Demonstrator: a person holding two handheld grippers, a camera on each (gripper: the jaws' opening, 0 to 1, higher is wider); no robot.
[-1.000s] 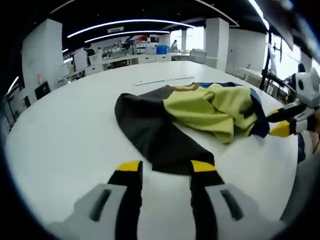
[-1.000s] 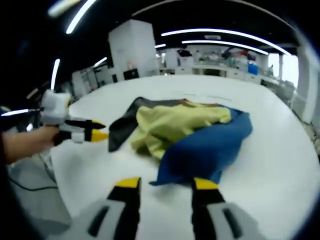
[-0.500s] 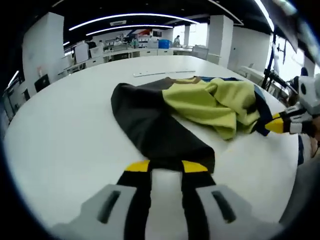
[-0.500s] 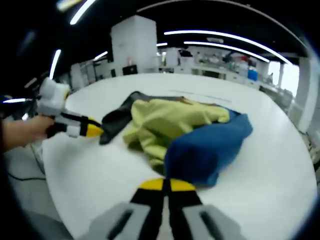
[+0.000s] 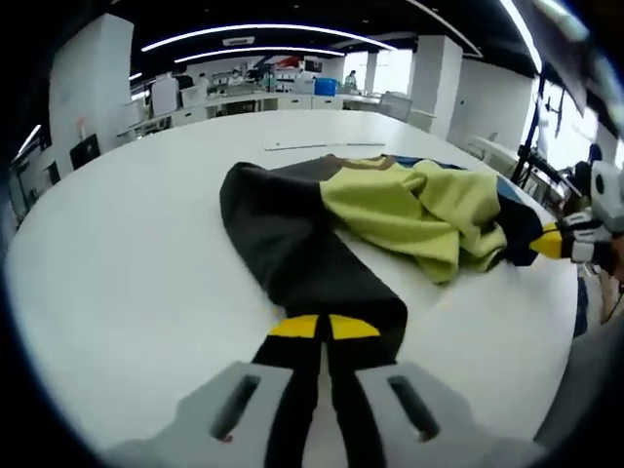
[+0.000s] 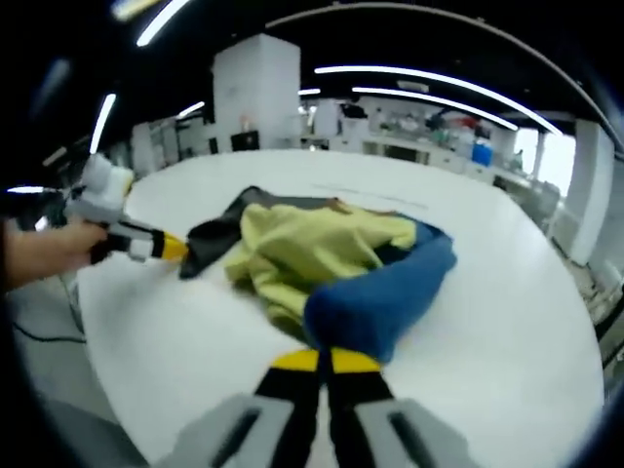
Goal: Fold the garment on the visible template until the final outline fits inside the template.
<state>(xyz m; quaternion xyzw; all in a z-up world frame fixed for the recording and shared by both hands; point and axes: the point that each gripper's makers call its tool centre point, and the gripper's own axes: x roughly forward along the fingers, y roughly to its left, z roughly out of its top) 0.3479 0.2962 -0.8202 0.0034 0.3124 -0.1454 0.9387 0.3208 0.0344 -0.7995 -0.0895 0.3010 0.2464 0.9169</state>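
Garment [image 5: 390,210] lying crumpled on desk [image 5: 127,253]; left tool [image 5: 323,327] pinching black hem, right tool [image 6: 325,361] pinching blue edge; advise pulling apart evenly, low.

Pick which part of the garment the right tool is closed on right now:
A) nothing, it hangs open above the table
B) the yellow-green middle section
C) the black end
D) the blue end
D: in the right gripper view the right tool has its yellow tips pressed together at the edge of the blue end of the garment, while the left tool pinches the black end.
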